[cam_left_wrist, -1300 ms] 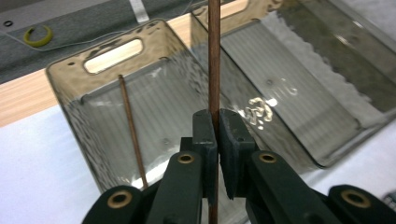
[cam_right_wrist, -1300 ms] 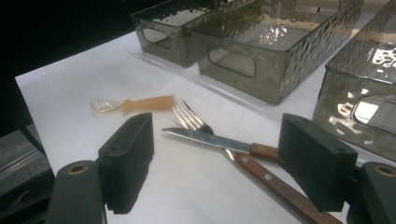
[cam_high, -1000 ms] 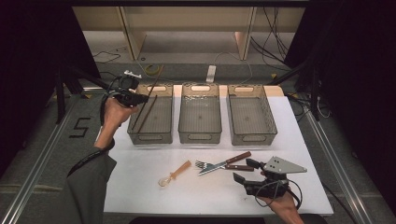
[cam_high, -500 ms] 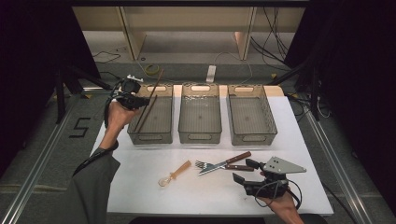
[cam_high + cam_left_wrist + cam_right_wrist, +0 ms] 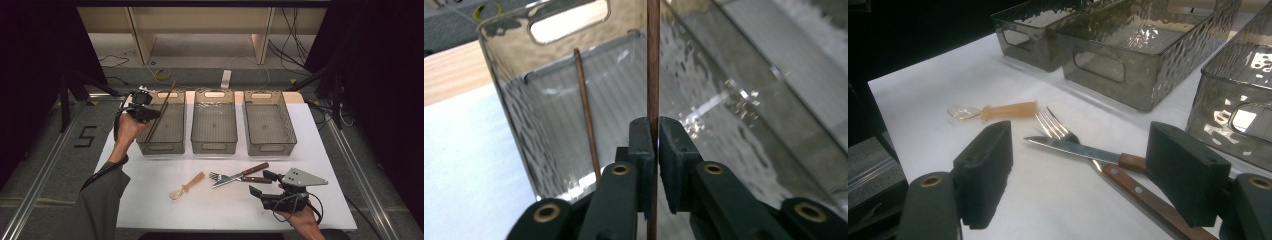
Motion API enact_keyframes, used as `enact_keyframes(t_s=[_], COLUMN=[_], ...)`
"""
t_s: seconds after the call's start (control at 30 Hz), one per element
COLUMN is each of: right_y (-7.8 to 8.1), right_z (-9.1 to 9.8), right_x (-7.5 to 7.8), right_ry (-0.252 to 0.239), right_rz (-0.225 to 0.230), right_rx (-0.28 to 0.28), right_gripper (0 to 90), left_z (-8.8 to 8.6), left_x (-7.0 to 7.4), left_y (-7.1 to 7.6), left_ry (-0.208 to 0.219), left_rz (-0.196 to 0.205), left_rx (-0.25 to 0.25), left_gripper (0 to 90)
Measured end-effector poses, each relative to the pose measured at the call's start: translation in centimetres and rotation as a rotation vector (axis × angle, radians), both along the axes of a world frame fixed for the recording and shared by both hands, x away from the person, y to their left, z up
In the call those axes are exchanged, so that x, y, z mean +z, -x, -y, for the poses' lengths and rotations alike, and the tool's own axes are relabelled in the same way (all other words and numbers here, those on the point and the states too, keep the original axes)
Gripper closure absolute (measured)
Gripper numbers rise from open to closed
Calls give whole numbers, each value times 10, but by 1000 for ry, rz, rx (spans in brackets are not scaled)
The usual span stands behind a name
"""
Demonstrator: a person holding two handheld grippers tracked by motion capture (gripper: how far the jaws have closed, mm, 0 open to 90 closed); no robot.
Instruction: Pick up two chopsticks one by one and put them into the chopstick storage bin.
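The left claw (image 5: 651, 150), two matte black rubbery pads on hinged black arms with brass rivets, has a thin, straight, dark brown wooden chopstick (image 5: 653, 60) between its pads. The jaws have just been easing apart; a sliver of light shows on one side of the stick, though the other pad sits against it, and whether they still pinch it I cannot tell. In the high view this left claw (image 5: 147, 112) hangs over the leftmost smoky translucent plastic bin (image 5: 165, 145), near the far left corner of the tabletop (image 5: 150, 200), with the chopstick (image 5: 161, 111) slanting from the bin's near part up past its far rim. A second slim brown chopstick (image 5: 586, 110) leans inside the bin (image 5: 514, 75) against its rippled, glossy wall, below the cut-out handle slot.

The right claw (image 5: 1080, 165) stands wide open with nothing between its blocky black pads, low over the near right part of the white matte tabletop (image 5: 923, 80). Just beyond it lie a steel knife with a riveted reddish wooden handle (image 5: 1083, 150), crossing a steel fork with a similar handle (image 5: 1058, 127). Further off rests a small clear-bowled spoon with a stubby amber translucent handle (image 5: 998, 111). Two more dimpled smoky bins (image 5: 214, 125) (image 5: 269, 122) sit in a row along the far edge.
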State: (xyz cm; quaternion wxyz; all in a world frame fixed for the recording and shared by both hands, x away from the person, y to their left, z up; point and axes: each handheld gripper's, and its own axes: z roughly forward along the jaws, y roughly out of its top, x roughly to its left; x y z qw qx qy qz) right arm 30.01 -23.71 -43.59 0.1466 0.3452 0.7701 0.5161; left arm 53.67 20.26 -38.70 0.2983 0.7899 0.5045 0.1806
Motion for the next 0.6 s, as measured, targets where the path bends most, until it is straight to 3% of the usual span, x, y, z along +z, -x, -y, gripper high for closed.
enact_keyframes(t_s=[0.1,0.2,0.37,0.5,0.57,0.6], right_y=[0,0,0,1,1,1], right_z=[0,0,1,1,0,0], right_x=[0,0,0,1,1,2], right_ry=[1,2,2,4,2,0], right_rz=[1,-1,2,4,4,9], right_rx=[0,-3,-6,-6,-6,-2], right_gripper=[278,278,278,278,278,278], left_z=[0,1,17,23,24,24], left_x=[3,10,17,15,15,16], left_y=[3,9,36,59,62,65], left_ry=[31,126,145,187,212,212], left_rz=[6,16,17,12,-20,-16], left_rx=[20,53,6,-32,-44,-46], left_gripper=[639,539,377,321,307,298])
